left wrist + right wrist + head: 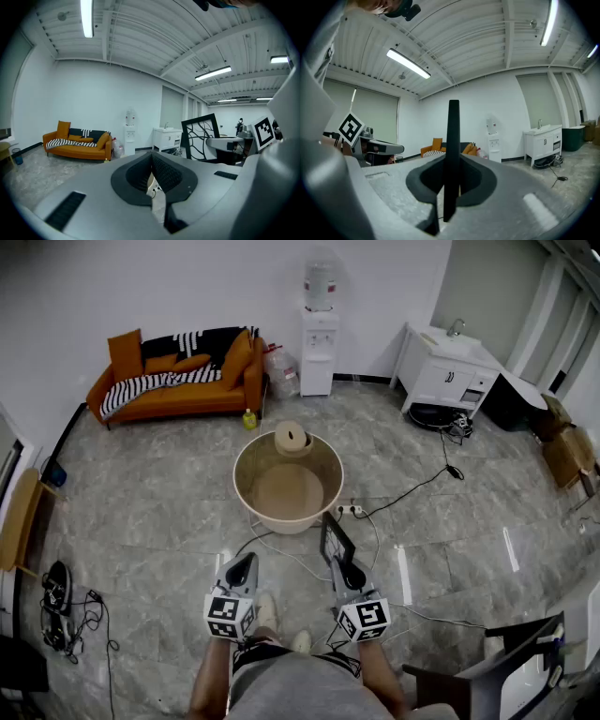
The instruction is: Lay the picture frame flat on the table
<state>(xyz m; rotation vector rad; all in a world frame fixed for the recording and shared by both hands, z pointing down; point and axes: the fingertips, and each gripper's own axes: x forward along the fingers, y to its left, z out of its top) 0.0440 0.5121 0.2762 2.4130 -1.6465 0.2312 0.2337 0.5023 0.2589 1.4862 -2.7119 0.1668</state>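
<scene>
Two claws: my right gripper [349, 570] pinches the picture frame [337, 542] upright, short of the round table [246, 486]; my left gripper [242, 568] is closed on nothing. I'd carry the frame forward, tilt slowly, then lower it flat.

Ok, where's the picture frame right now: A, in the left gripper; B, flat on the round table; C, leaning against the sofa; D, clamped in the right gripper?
D: the right gripper is closed on the picture frame, holding it upright, not on the round table.
</scene>
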